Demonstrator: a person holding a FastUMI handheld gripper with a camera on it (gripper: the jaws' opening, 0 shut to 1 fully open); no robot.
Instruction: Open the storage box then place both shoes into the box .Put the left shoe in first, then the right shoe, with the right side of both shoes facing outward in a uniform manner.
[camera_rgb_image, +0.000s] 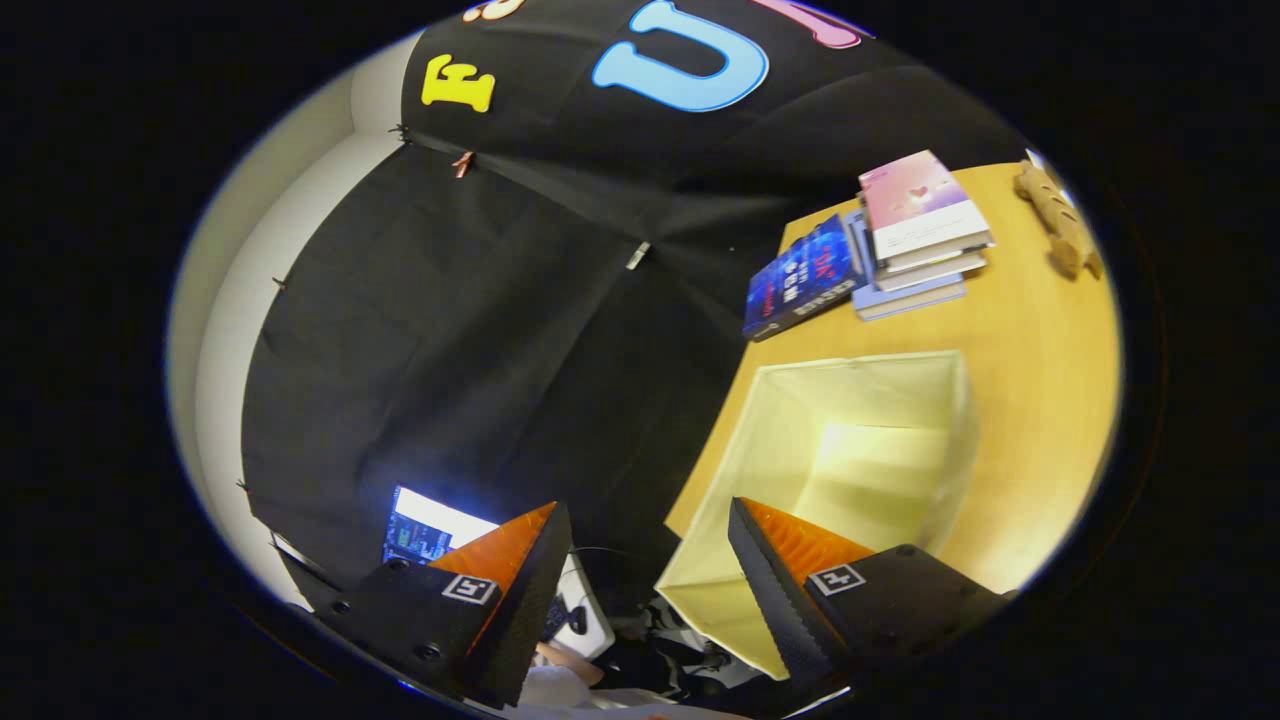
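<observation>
Pale fabric storage box (850, 440) open, hand-held gripper (650, 560) spread wide, holding nothing, above its near rim.

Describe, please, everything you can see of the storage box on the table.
The storage box is pale yellow, apparently fabric, with soft straight walls. It stands open-topped on the wooden table, near its edge, and what shows of its inside is empty. The gripper is open; one finger overlaps the box's near corner, though contact is unclear. A stack of books lies beyond it, apart.
</observation>
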